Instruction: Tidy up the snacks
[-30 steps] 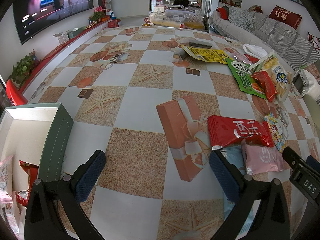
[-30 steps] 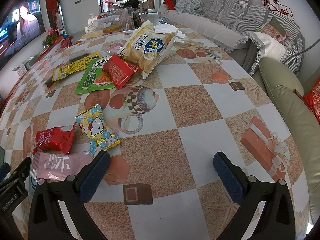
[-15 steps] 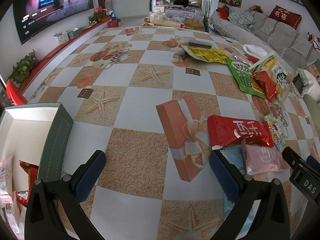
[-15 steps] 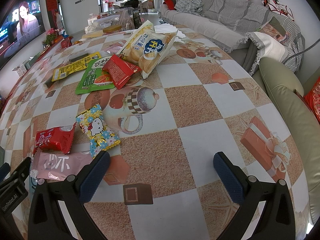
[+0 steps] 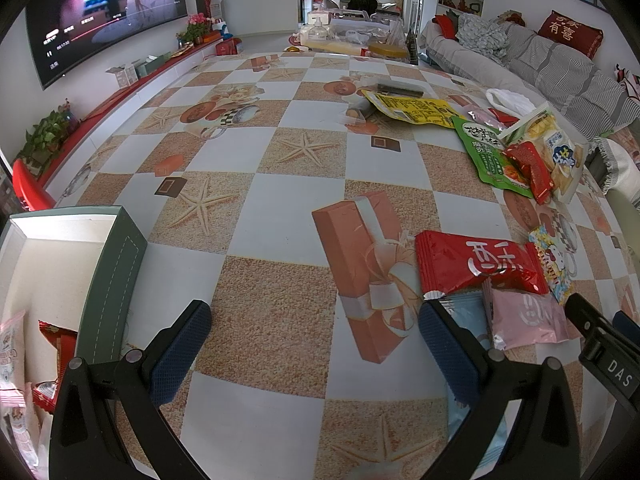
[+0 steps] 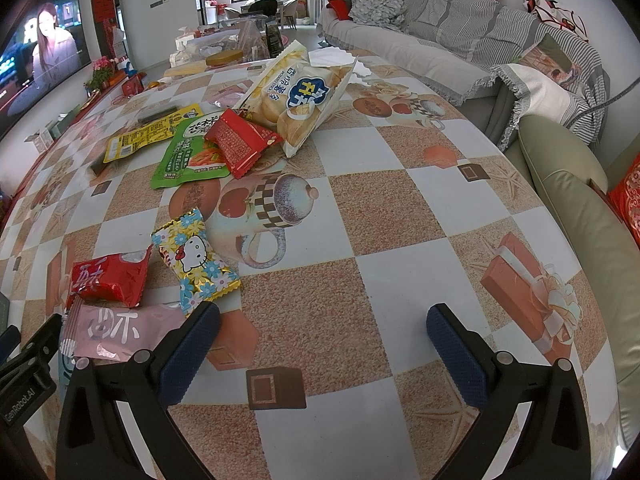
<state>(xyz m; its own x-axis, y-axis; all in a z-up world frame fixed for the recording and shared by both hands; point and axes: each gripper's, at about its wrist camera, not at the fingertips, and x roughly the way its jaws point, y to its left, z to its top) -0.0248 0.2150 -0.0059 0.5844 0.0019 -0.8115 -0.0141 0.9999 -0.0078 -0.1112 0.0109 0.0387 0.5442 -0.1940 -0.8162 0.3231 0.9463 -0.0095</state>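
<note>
My left gripper [image 5: 316, 340] is open and empty, low over the patterned table [image 5: 280, 200]. A red snack pack [image 5: 472, 262], a pink pack [image 5: 524, 318] and a light blue pack [image 5: 468, 312] lie by its right finger. A green box [image 5: 108, 280] at the left holds several snacks. My right gripper [image 6: 324, 340] is open and empty. To its left lie the pink pack [image 6: 116, 330], the red pack [image 6: 108, 278] and a Hello Kitty pack [image 6: 194, 260]. Farther off are a green bag [image 6: 188, 152], a red pouch [image 6: 238, 140] and a big bread bag [image 6: 300, 96].
A yellow bag [image 5: 412, 106] and a dark flat item [image 5: 400, 88] lie at the table's far side, with bottles and clutter beyond. A sofa [image 6: 460, 32] runs along the right. A TV [image 5: 104, 12] hangs on the left wall. The other gripper's body [image 5: 604, 356] shows at right.
</note>
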